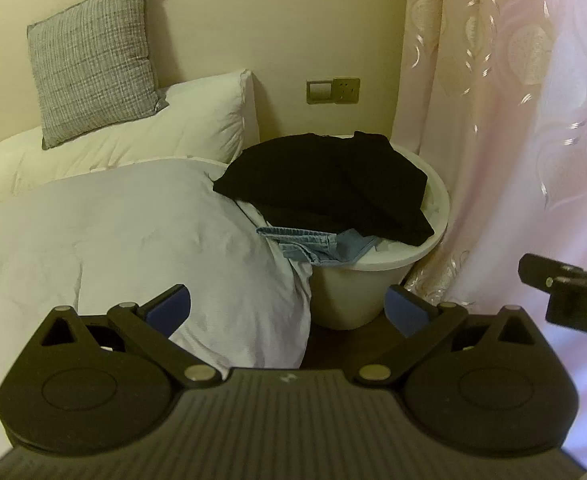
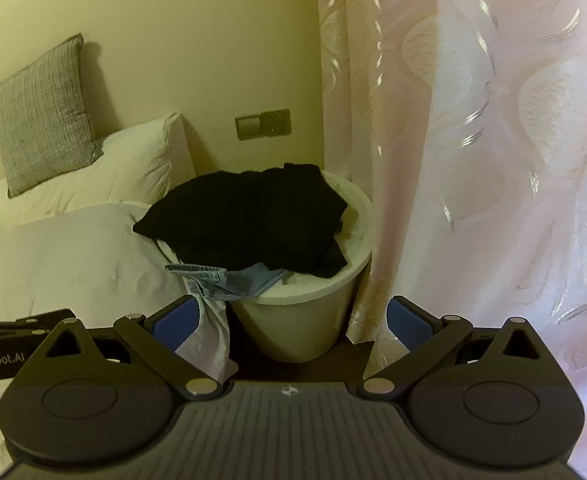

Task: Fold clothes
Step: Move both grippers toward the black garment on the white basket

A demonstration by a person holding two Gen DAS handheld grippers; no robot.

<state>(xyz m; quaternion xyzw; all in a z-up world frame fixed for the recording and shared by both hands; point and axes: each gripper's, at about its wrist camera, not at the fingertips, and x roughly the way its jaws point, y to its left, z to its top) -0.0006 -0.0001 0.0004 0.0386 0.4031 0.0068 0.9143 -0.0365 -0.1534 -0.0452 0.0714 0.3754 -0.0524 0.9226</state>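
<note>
A white round laundry basket (image 1: 357, 292) (image 2: 305, 320) stands on the floor between the bed and the curtain. A black garment (image 1: 325, 184) (image 2: 249, 216) is heaped on top of it and spills over the rim. Under it, a light blue denim piece (image 1: 313, 246) (image 2: 221, 278) hangs over the near rim. My left gripper (image 1: 289, 308) is open, short of the basket, with nothing between its blue pads. My right gripper (image 2: 289, 316) is open too, empty, facing the basket from a little further back. The right gripper (image 1: 565, 292) also shows at the right edge of the left wrist view.
A bed with a white duvet (image 1: 125, 232) (image 2: 73, 252) lies left of the basket. White pillows (image 1: 141, 128) and a grey cushion (image 1: 93, 60) lean on the wall. A pink patterned curtain (image 1: 513, 140) (image 2: 473, 160) hangs close on the right. A wall socket (image 1: 333, 90) sits behind.
</note>
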